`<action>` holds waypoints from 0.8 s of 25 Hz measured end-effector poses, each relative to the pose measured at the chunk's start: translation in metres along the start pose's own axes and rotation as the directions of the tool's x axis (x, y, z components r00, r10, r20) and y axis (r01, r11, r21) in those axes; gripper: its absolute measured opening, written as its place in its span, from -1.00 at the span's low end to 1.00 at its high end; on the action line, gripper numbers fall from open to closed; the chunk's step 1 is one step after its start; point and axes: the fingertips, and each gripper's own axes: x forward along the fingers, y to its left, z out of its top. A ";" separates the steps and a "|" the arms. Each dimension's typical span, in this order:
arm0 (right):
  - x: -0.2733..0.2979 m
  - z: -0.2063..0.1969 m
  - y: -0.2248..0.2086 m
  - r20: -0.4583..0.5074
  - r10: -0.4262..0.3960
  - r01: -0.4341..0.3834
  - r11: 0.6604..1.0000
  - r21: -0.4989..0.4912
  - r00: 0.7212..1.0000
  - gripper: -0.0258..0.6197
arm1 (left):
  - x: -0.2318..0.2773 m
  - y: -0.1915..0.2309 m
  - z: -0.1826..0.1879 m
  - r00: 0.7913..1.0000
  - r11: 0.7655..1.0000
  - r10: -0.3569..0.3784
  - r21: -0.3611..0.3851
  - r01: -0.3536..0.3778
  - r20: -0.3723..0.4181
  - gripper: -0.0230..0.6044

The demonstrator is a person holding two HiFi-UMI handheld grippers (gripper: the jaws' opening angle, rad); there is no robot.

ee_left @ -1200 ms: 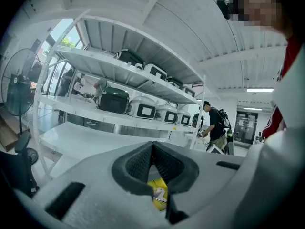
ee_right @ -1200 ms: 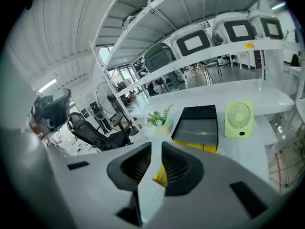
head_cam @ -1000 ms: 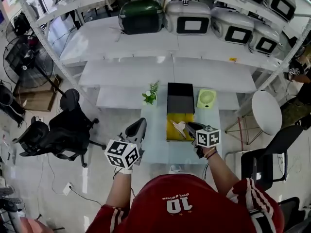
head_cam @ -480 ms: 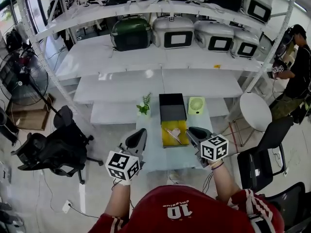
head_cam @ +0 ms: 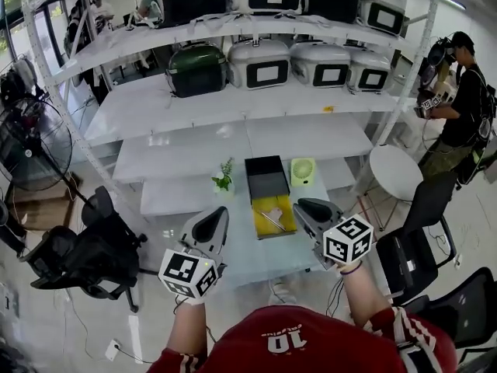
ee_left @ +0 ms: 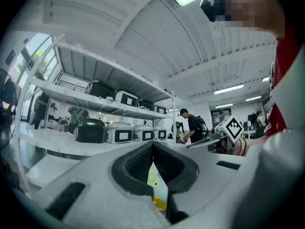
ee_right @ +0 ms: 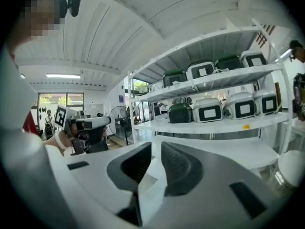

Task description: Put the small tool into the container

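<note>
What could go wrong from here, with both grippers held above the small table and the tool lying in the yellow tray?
1. The plant and green fan crowd the yellow tray on the small table; a descending left gripper or right gripper could knock one over.
2. The small tool lies flat in the tray, so jaws may shove the tray instead of gripping it.

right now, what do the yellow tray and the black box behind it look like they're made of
Yellow tray: probably moulded plastic, going by the even bright colour and the dull surface with no glare. Black box: matte and straight-walled, so rigid plastic or coated card; it is too small in the head view to tell which.
</note>
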 end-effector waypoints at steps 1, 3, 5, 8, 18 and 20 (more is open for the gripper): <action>-0.004 0.004 0.005 0.014 -0.003 0.003 1.000 -0.002 1.000 -0.74 | -0.003 -0.003 0.002 1.000 1.000 0.000 0.031 0.001 -0.010 -0.93; -0.012 0.015 0.013 0.050 -0.015 0.015 1.000 -0.010 0.999 -0.74 | -0.009 -0.011 0.007 1.000 0.998 -0.012 0.069 0.014 -0.019 -0.93; -0.021 0.025 0.019 0.086 -0.027 0.029 0.999 -0.020 0.996 -0.75 | -0.015 -0.018 0.013 1.000 0.997 -0.024 0.070 0.024 -0.003 -0.93; -0.033 0.033 0.023 0.126 -0.046 0.049 0.999 -0.021 0.991 -0.75 | -0.030 -0.017 0.026 0.998 1.000 -0.006 0.018 0.005 0.062 -0.93; -0.071 0.058 0.014 0.241 -0.198 0.209 0.978 -0.021 0.950 -0.78 | -0.053 -0.003 0.046 0.989 0.997 0.076 0.005 -0.077 0.129 -0.93; -0.073 0.057 0.015 0.242 -0.210 0.226 0.973 -0.040 0.947 -0.78 | -0.053 -0.003 0.044 0.989 0.997 0.078 0.007 -0.079 0.125 -0.93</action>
